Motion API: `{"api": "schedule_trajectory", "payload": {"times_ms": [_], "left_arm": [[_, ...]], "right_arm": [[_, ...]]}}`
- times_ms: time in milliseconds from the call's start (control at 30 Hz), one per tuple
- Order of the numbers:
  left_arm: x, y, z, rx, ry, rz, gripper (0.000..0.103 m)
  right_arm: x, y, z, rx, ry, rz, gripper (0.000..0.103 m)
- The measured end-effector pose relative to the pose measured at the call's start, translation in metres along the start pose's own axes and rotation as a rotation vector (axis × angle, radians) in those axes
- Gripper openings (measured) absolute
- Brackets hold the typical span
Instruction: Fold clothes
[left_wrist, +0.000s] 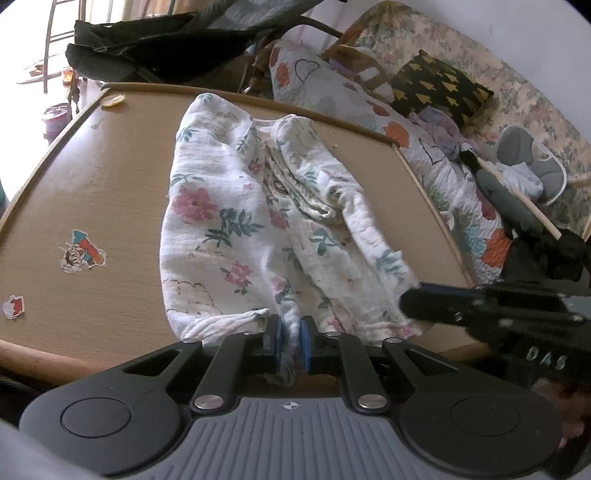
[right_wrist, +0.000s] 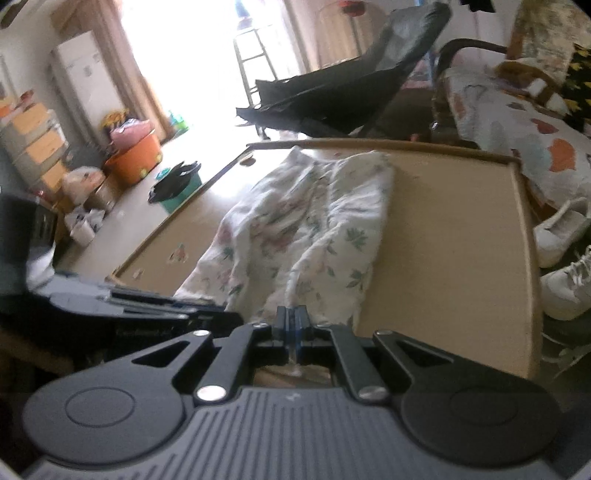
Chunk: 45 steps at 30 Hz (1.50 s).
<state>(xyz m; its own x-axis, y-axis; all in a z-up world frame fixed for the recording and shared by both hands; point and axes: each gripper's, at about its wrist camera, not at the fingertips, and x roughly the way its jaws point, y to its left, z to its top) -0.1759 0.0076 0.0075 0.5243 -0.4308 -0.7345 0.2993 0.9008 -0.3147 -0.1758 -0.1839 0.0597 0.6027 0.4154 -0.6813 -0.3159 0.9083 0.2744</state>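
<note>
The left gripper pinches the near hem of the floral garment, which lies spread on the wooden table ahead of both tongs, seemingly to lift that edge for a fold. The right gripper is pressed together at the same hem, apparently nipping a sliver of cloth. Far left of it, an orange tub holds pink fabric.

Lies on the table: garment at centre, stickers to its left, sofa behind.
</note>
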Motion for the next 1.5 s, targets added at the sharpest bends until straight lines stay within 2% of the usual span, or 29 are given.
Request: {"api": "schedule_trajectory", "payload": {"times_ms": [267, 400, 667, 900, 1033, 1200, 1500], "left_arm": [[-0.005, -0.003, 0.002, -0.006, 0.016, -0.040, 0.028], [-0.008, -0.005, 0.002, 0.000, 0.023, -0.064, 0.030], [-0.020, -0.005, 0.014, -0.018, -0.016, -0.093, 0.030], [-0.019, -0.010, 0.044, -0.022, -0.043, -0.073, 0.031], [-0.016, -0.010, 0.066, -0.054, -0.069, -0.074, 0.042], [0.003, -0.012, 0.096, -0.088, -0.077, -0.062, 0.043], [0.047, -0.011, 0.145, -0.133, -0.061, 0.007, 0.043]], "right_arm": [[0.014, 0.009, -0.003, -0.037, 0.044, 0.012, 0.003], [0.019, 0.014, -0.004, -0.063, 0.056, 0.012, 0.003], [0.030, 0.013, -0.009, -0.072, 0.087, 0.002, 0.003], [0.032, 0.017, -0.012, -0.100, 0.084, -0.004, 0.003], [0.030, 0.020, -0.012, -0.122, 0.080, -0.008, 0.004], [0.030, 0.023, -0.012, -0.149, 0.074, -0.010, 0.004], [0.032, 0.018, -0.012, -0.127, 0.078, 0.011, 0.004]]}}
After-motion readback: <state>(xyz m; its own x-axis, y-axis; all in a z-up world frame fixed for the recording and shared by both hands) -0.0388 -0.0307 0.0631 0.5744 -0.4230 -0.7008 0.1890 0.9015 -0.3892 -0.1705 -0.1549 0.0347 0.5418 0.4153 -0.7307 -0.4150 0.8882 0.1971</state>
